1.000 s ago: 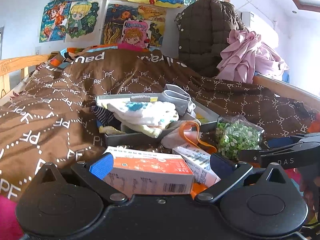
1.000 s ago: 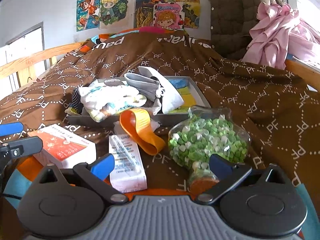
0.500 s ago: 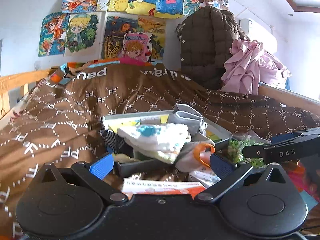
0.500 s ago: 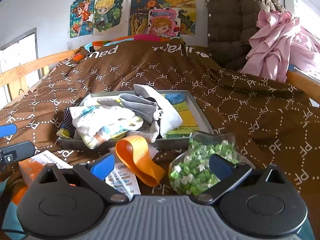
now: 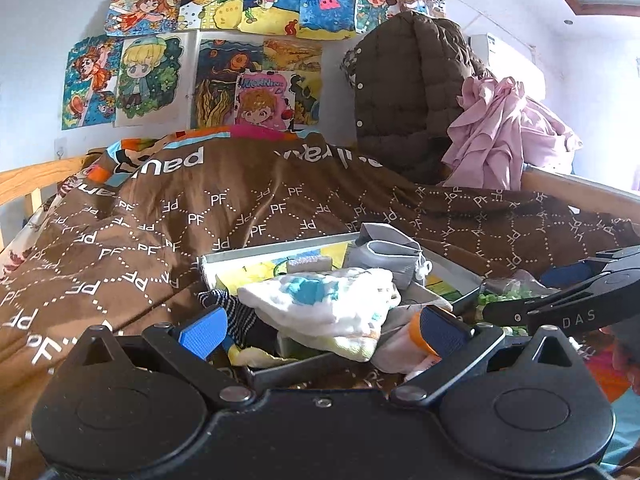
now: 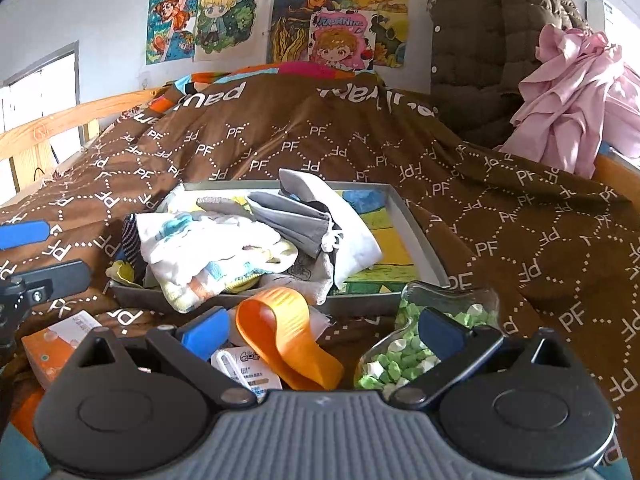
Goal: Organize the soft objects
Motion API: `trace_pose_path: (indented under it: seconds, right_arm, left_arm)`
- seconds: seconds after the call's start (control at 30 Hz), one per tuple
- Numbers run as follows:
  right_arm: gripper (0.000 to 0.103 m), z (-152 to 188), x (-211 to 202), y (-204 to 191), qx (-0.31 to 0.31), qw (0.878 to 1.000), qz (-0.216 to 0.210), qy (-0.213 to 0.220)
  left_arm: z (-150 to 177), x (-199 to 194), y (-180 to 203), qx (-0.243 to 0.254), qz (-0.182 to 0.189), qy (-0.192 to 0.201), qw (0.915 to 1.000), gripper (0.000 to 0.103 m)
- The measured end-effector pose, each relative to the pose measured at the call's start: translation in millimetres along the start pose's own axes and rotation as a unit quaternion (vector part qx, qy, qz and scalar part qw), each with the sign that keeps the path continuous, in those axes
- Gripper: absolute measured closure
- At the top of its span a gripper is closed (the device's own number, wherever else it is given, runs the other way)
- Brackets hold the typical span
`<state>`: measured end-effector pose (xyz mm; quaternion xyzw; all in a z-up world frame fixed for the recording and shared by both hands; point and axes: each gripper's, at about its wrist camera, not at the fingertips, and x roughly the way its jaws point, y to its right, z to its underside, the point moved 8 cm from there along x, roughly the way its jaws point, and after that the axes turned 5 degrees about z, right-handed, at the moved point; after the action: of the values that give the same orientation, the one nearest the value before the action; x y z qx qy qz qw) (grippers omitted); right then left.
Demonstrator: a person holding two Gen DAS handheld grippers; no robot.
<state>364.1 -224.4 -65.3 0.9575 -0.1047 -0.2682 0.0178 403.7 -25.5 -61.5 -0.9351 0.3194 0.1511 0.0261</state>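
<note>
Surface: bed, brown quilt (image 6: 500, 216) printed with PF marks; no worktop in view.
Container: one grey tray (image 6: 424, 240) on the quilt, long axis left-right across the right wrist view.
Soft goods in tray: one white patterned cloth (image 6: 208, 248) at left front, one grey folded pouch (image 6: 296, 216) at centre, one dark striped piece (image 5: 240, 316) at the left rim; more may lie beneath, cannot tell.
Loose items before tray: one orange strap loop (image 6: 288, 336), one clear bag of green pieces (image 6: 404, 352), one white sachet (image 6: 248, 372), one orange-and-white box (image 6: 52, 352).
Left tool (image 5: 320, 328): fingers wide apart, nothing between them; near rim of tray straight ahead, white patterned cloth directly beyond the gap.
Right tool (image 6: 320, 330): fingers wide apart, nothing clamped; orange strap loop lies in the gap, long axis running away and slightly leftward; green bag against the right finger.
Key relation: orange strap loop just ahead of right tool, tray immediately behind it; right side nearer to the strap, left side nearer to the cloth.
Likely next step: judged as closing on the strap or a tray cloth.
Risk: sachet underneath could be pinched along.
</note>
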Motion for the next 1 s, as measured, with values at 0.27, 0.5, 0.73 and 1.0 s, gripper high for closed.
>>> trace_pose_path:
  seconds: [0.27,0.5,0.73,1.0]
  right_arm:
    - [0.000,6,20,-8,-0.038,0.999,-0.006,-0.023]
    - [0.000,13,36,-21,-0.080,0.996,-0.011,-0.033]
    - [0.001,18,50,-38,-0.117,0.992,-0.010,-0.040]
    - [0.011,21,60,-36,-0.111,0.993,-0.013,-0.046]
  left_arm:
    - [-2,25,3,0.028,0.015,-0.017,0.9993,0.001]
    - [0,45,5,0.031,0.044,-0.055,0.9970,0.001]
    - [6,60,8,-0.031,0.090,-0.120,0.9882,0.001]
    - [11,81,-9,-0.122,0.072,-0.158,0.9772,0.001]
